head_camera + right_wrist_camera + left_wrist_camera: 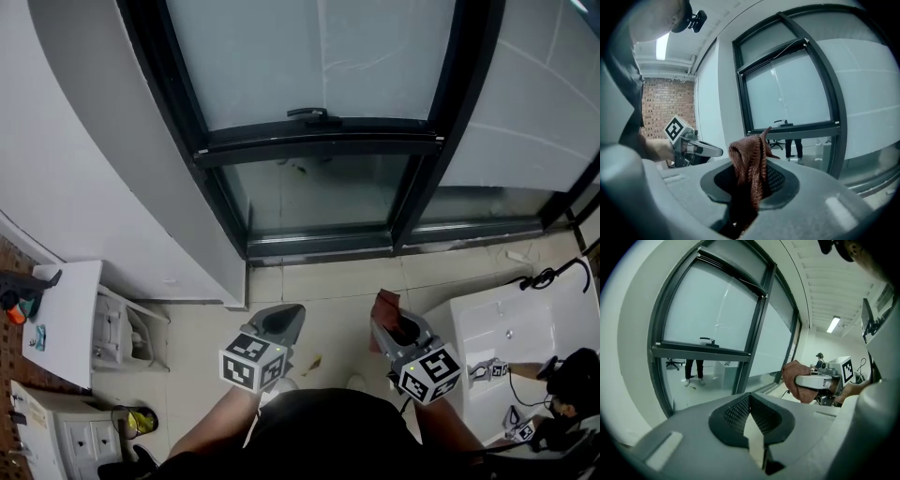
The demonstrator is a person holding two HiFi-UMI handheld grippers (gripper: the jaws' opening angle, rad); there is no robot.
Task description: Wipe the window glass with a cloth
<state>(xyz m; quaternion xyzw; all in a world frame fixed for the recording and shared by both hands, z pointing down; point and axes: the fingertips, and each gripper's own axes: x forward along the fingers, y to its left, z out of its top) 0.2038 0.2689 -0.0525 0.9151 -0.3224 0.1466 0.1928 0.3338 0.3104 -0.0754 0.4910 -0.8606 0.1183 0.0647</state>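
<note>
The window glass [319,56] sits in a dark frame with a black handle [314,113], above a lower pane [319,192]. My right gripper [389,323] is low and right of centre, shut on a reddish-brown cloth [386,302] that pokes out beyond its tips. In the right gripper view the cloth [747,164] stands bunched between the jaws of the right gripper [757,164], well short of the glass [787,93]. My left gripper [289,314] hangs beside it, shut and holding nothing. The left gripper [750,399] faces the glass [717,310], with the cloth [793,378] to its right.
A white table [61,319] and a drawer cabinet [66,436] stand at the left. At the right, a white table [511,323] carries a black cable. A person [567,394] is at the lower right. Legs of a person [693,369] show beyond the glass.
</note>
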